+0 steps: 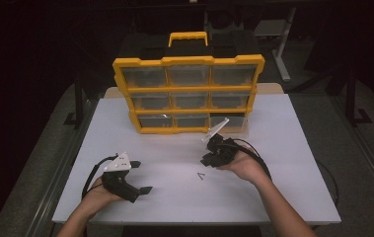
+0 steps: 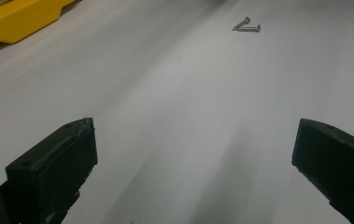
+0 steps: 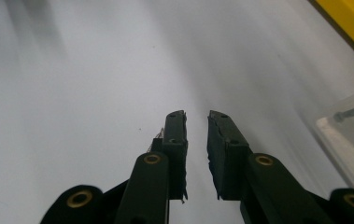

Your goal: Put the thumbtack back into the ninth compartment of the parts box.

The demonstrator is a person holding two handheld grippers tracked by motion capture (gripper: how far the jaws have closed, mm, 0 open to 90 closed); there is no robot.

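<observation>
White rectangular table lit from above, set in a dark room. Grey floor on both sides. Pale metal stand leg behind, near black furniture frames.

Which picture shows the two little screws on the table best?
The left gripper view: the screws lie clear on the white table, forming a V, ahead of its open jaws. In the high view they are a tiny mark near the right gripper.
</observation>
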